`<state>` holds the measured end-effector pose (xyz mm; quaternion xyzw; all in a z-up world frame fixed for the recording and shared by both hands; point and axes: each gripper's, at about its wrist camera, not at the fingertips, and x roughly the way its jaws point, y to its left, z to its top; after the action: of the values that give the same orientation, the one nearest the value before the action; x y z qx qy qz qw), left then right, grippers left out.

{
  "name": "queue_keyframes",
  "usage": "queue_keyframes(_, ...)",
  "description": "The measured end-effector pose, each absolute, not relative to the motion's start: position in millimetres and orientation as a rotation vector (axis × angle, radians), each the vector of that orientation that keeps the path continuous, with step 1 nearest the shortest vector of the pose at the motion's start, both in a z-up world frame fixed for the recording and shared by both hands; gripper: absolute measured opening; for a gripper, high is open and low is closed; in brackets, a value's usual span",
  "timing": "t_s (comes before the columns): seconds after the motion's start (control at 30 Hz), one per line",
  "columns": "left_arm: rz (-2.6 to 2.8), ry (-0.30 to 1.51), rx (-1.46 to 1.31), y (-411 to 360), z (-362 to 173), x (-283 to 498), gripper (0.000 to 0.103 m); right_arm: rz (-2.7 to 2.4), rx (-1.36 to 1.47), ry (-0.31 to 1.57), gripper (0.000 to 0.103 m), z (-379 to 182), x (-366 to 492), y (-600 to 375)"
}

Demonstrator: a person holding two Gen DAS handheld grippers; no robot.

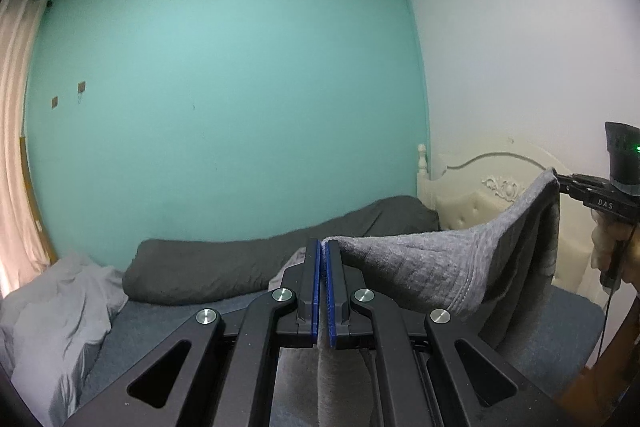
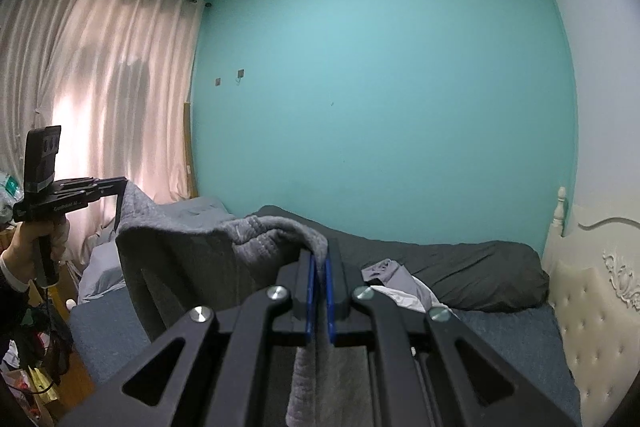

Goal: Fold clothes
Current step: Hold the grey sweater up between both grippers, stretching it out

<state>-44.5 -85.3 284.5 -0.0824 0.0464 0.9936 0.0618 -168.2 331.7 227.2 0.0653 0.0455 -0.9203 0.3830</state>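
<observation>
Both claws, left claw (image 1: 323,247) and right claw (image 2: 319,259), pinch the grey garment's (image 1: 420,267) top edge, stretched above the bed (image 2: 500,331).

On my left hand-held gripper (image 1: 322,255), matt black plastic arms carry brushed metal bolts and ridged blue pads (image 1: 318,291), glossy at the edge. My right hand-held gripper (image 2: 319,267) looks the same. The grey garment (image 1: 448,267) is soft knit cloth, faintly ribbed, with a stitched hem. I see a crumpled matt dark duvet (image 2: 460,275), a tufted, leather-like cream headboard (image 2: 592,327), and thin, sheer curtains (image 2: 100,87).
</observation>
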Motion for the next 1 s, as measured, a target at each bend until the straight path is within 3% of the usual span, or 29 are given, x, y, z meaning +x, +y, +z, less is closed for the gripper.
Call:
queue_keyframes(0.57, 2.997, 0.108, -0.289, -85, 283, -30, 0.003, -2.318, 0.166, 0.114, 0.004, 240, -138, 335)
queue_keyframes(0.8, 2.964, 0.088, -0.517, -87, 215, -86, 0.003, -2.315, 0.335, 0.114, 0.004, 193, -171, 319)
queue_keyframes(1.0, 2.941, 0.022, -0.737, -104, 122, -164, 0.003, -2.309, 0.555, 0.101, 0.004, 104, -237, 301)
